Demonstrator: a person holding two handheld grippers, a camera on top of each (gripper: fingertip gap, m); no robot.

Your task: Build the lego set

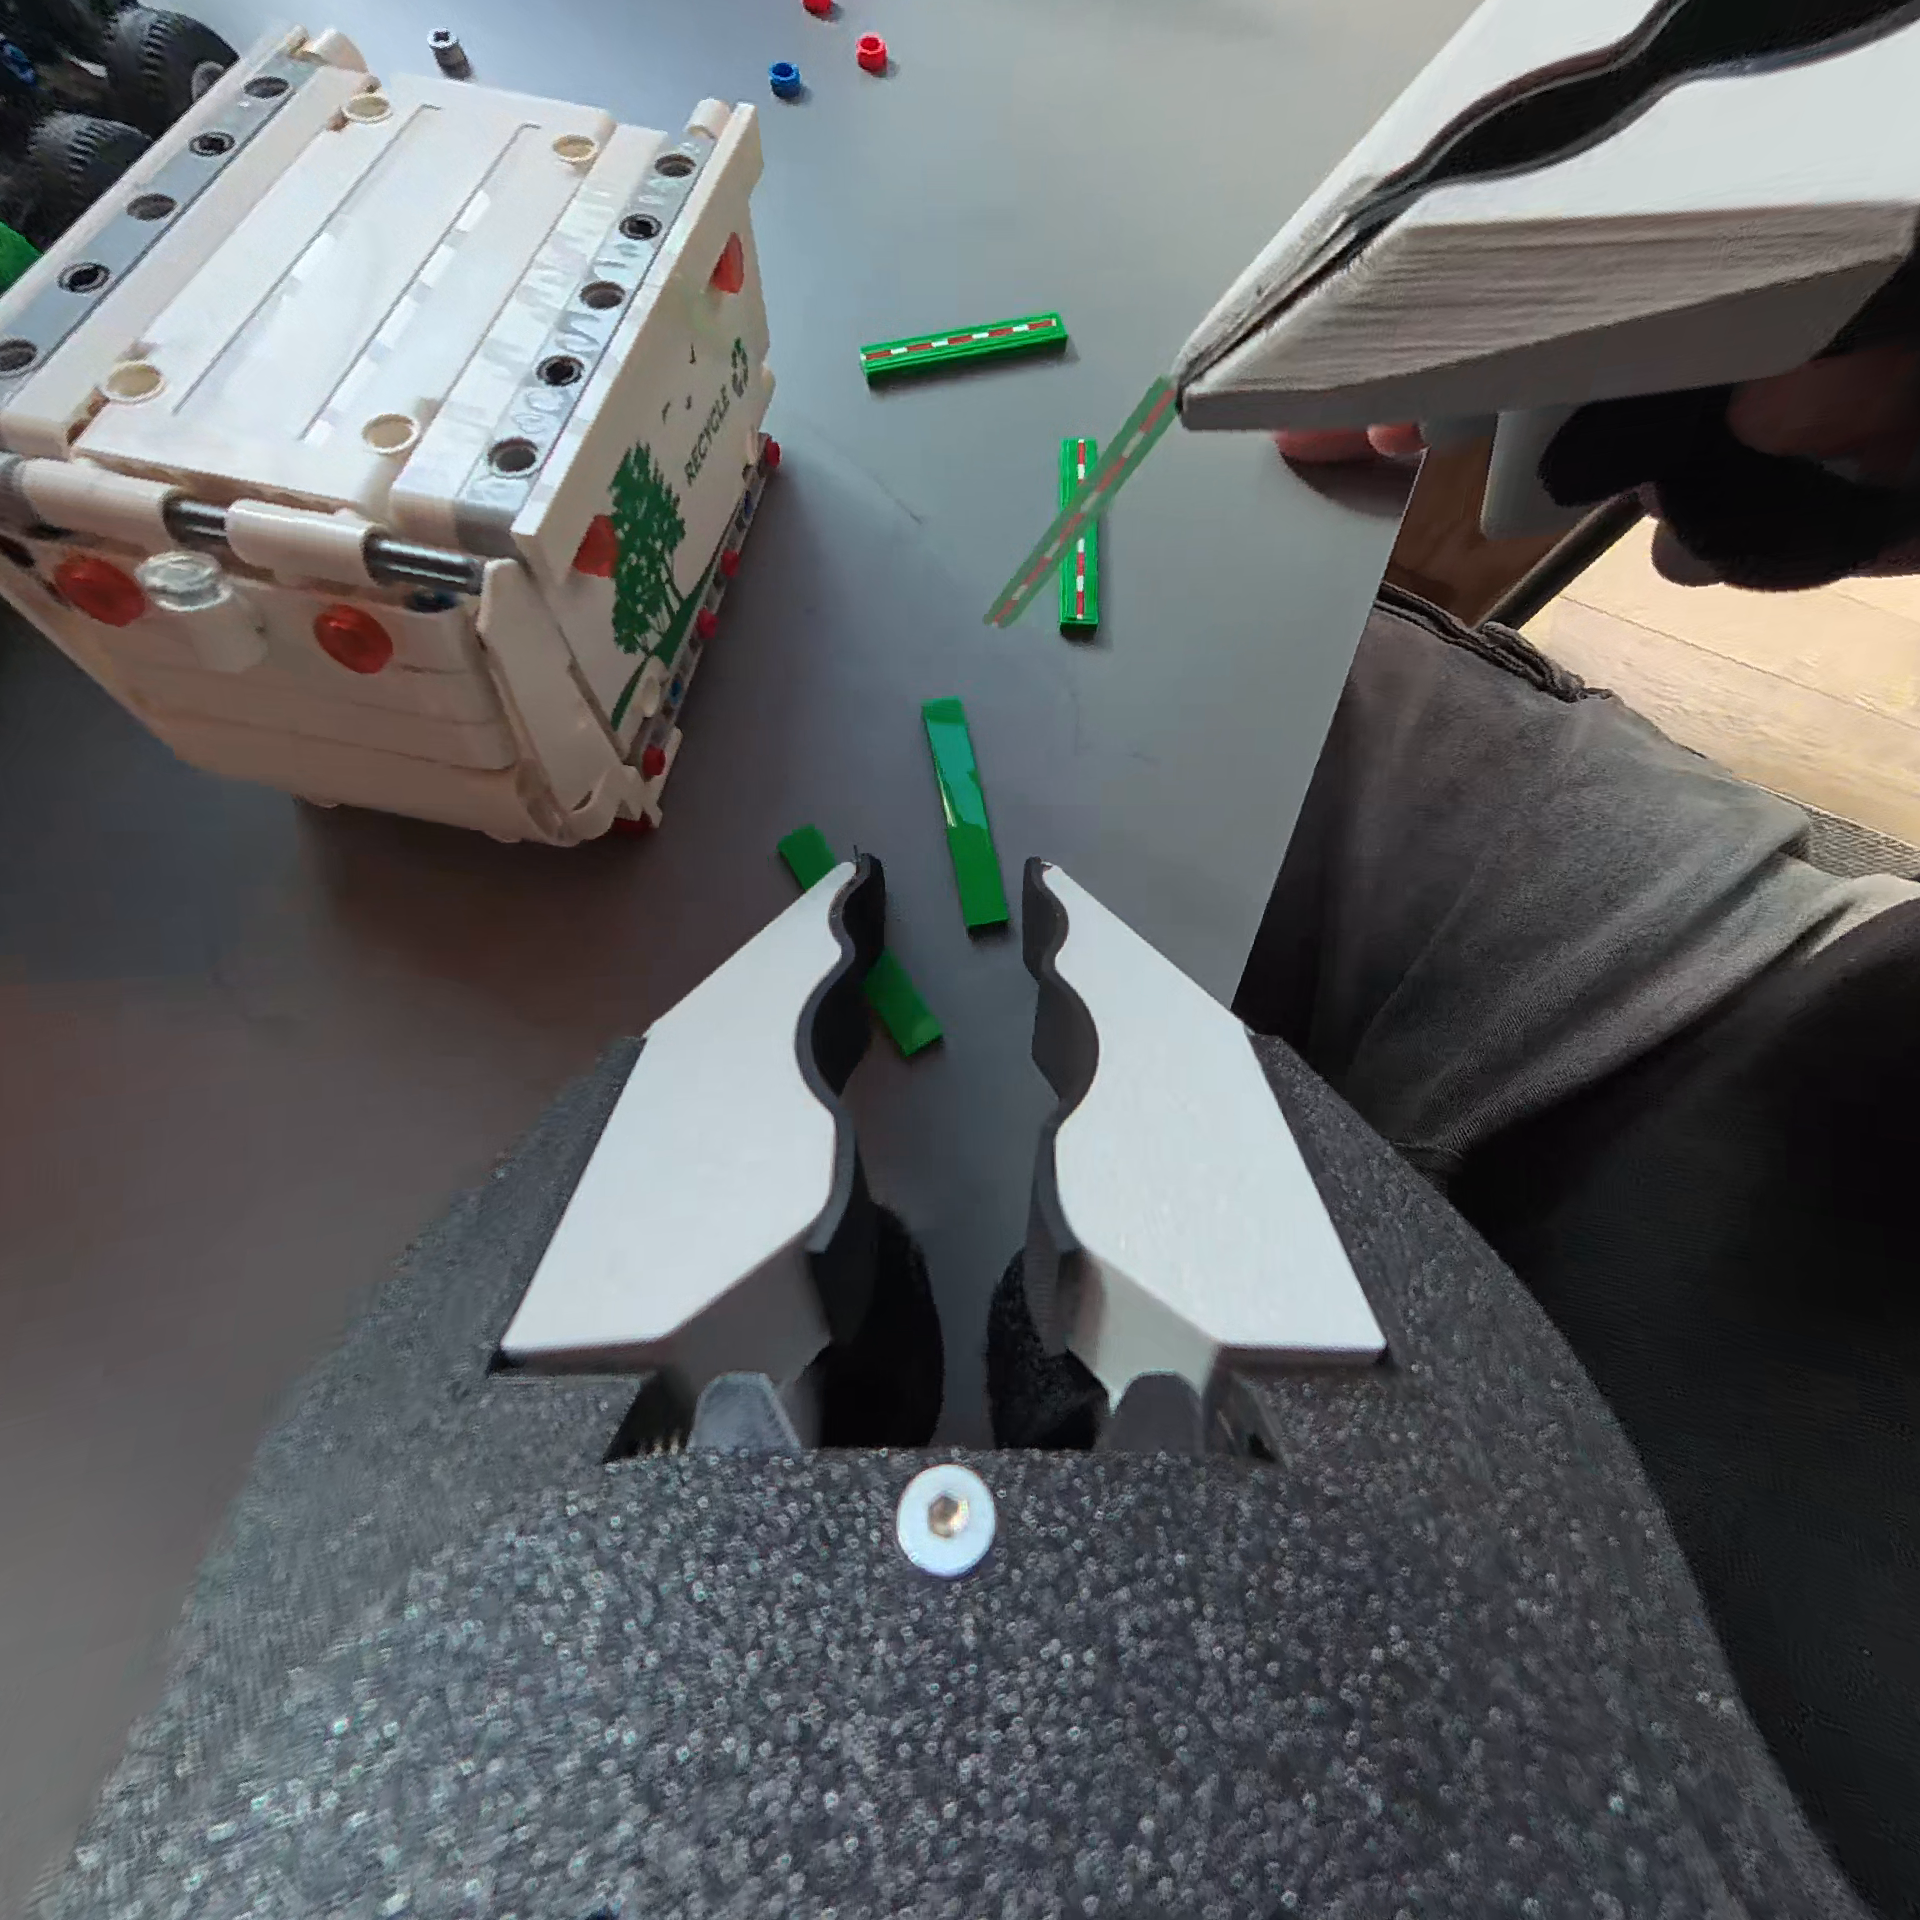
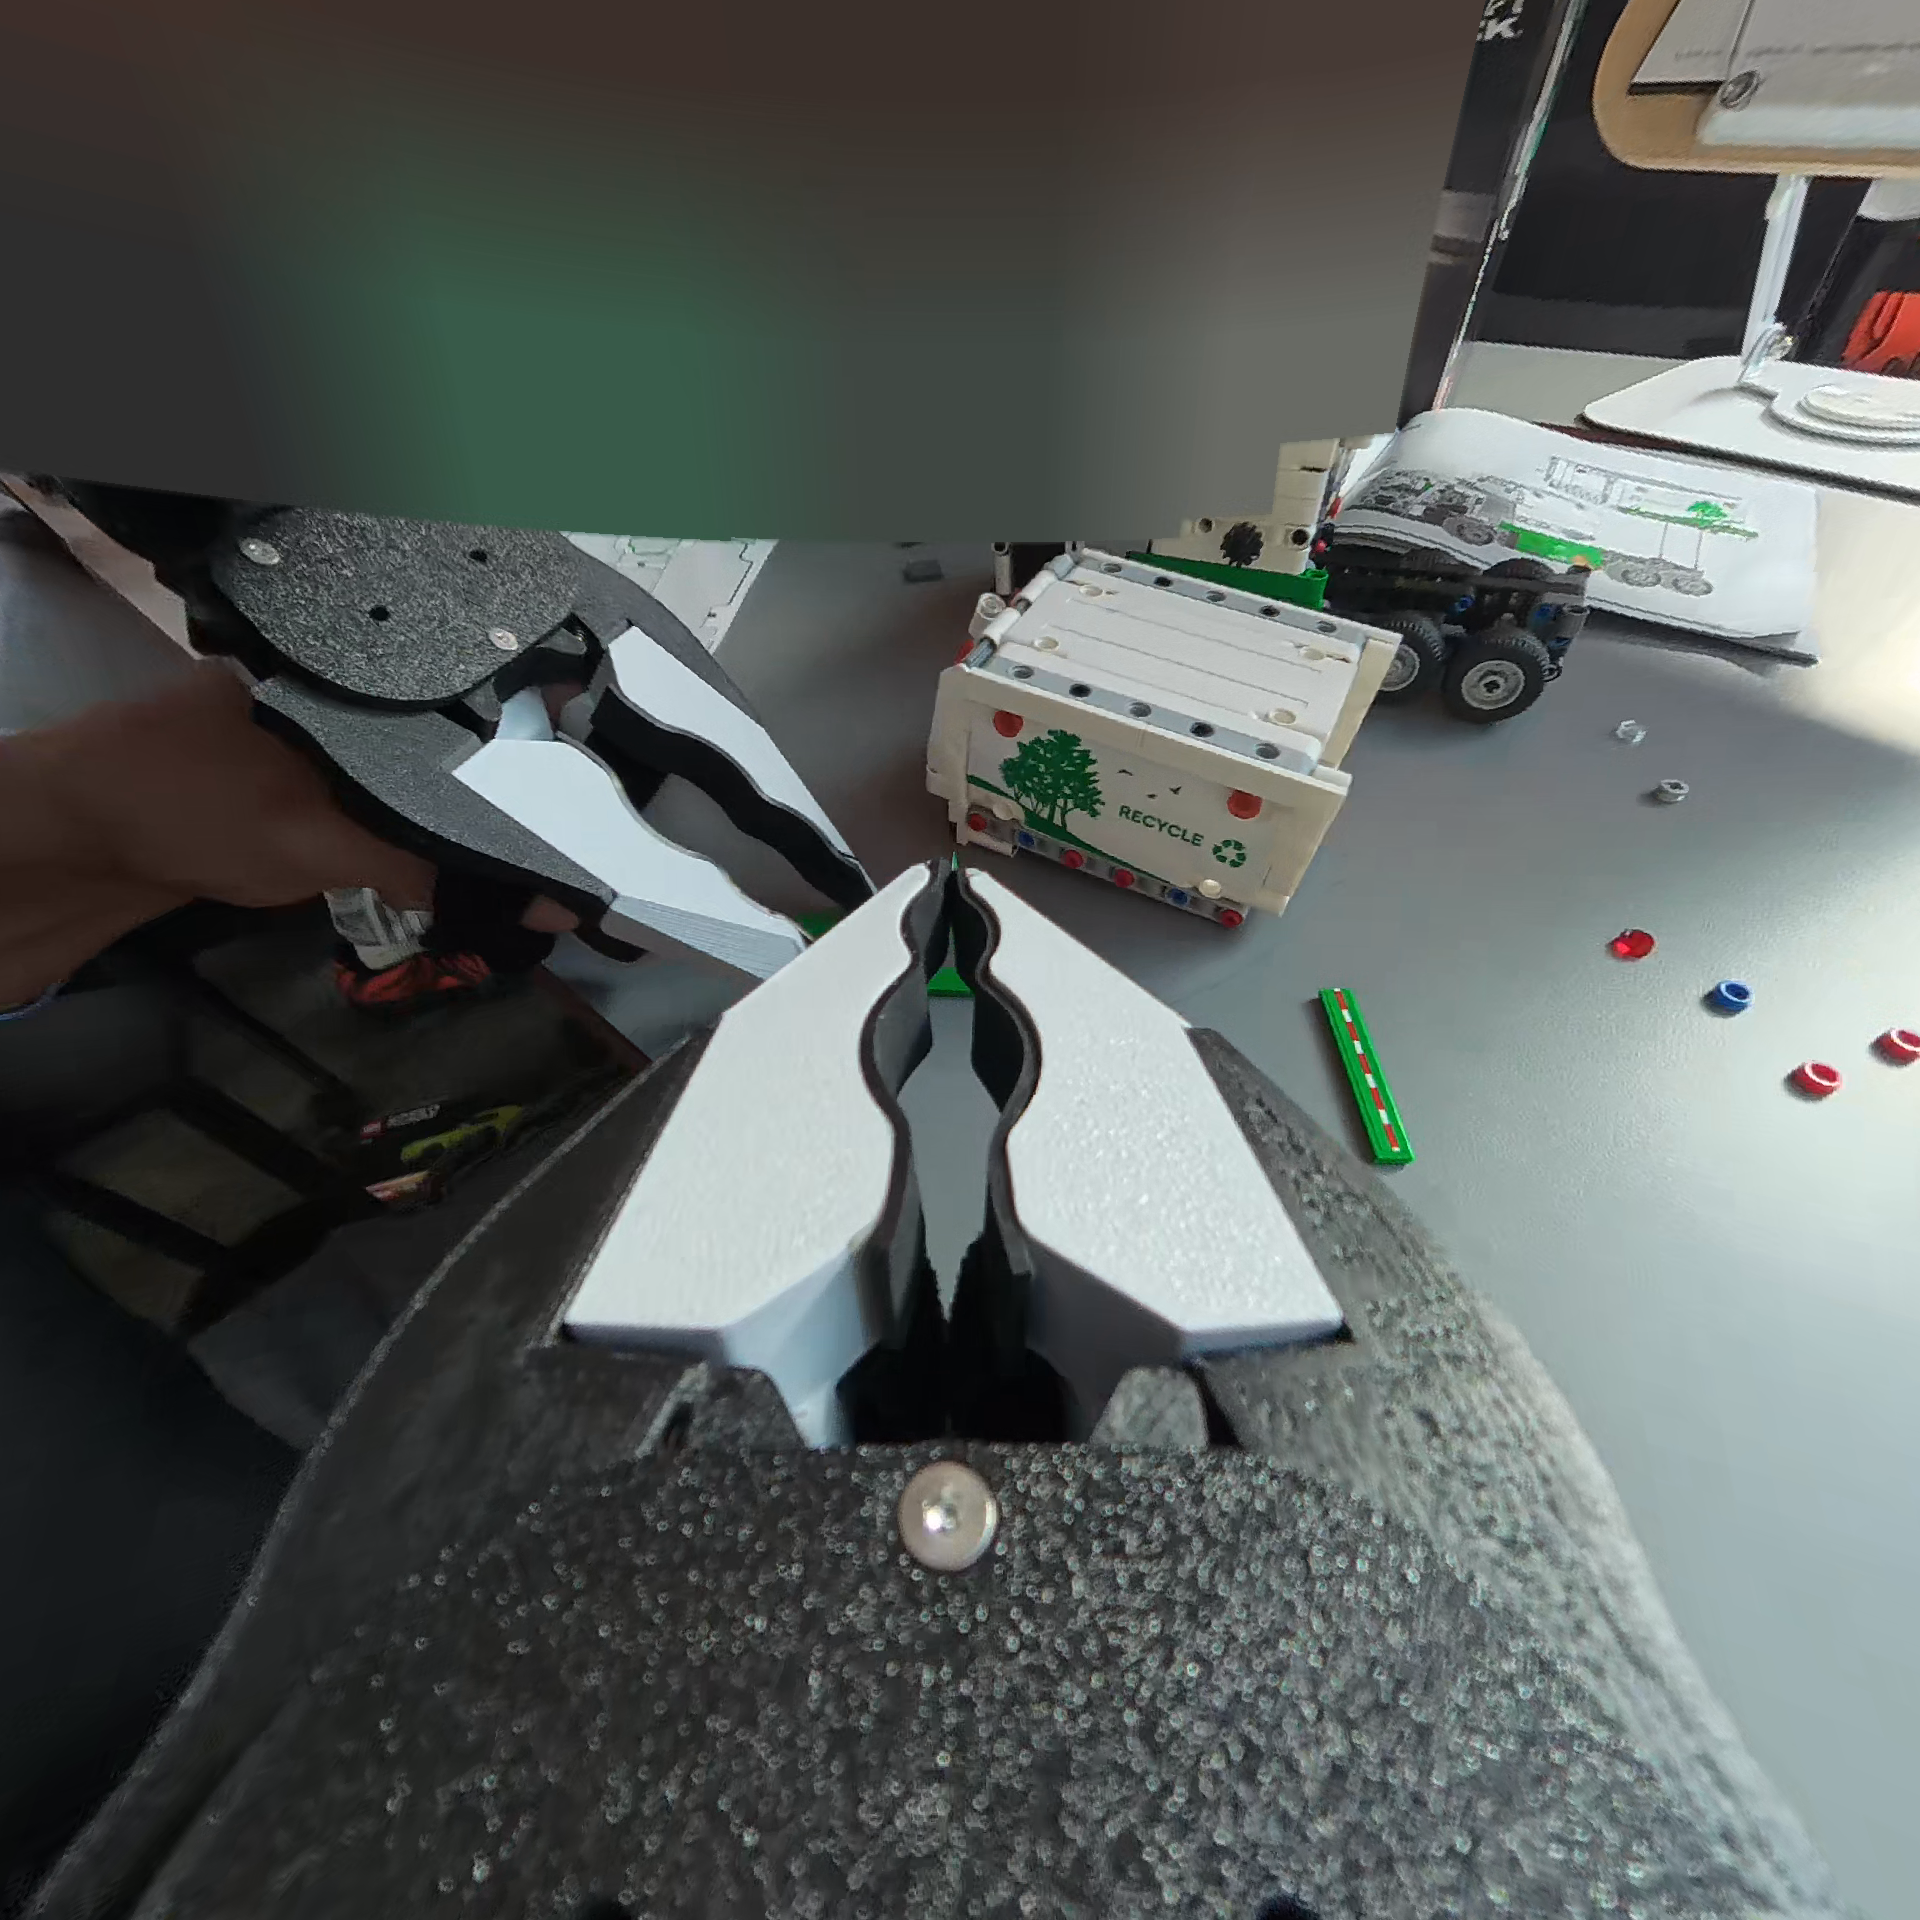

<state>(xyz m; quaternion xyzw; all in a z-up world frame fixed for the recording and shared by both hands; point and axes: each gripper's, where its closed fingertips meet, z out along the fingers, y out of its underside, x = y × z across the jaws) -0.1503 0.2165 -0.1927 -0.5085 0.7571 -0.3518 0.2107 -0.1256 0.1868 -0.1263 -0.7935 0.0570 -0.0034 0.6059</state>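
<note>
A white lego truck body (image 1: 395,436) with green tree print stands on the dark table; it also shows in the right wrist view (image 2: 1132,758). My left gripper (image 1: 951,873) is open and empty, low over two plain green tiles (image 1: 966,816) (image 1: 899,1003); its left finger partly covers the second one. My right gripper (image 1: 1182,387) (image 2: 954,868) is shut on one end of a striped green tile (image 1: 1135,438), which hangs blurred above the table. Two more striped green tiles (image 1: 964,348) (image 1: 1078,582) lie flat near it. The left gripper (image 2: 831,920) shows beside the right one.
The table edge (image 1: 1309,748) runs close on the right, with a person's lap beyond it. Small red and blue studs (image 2: 1727,995) lie scattered at the right. A wheeled truck chassis (image 2: 1475,634) and an open instruction booklet (image 2: 1621,520) sit behind the white body.
</note>
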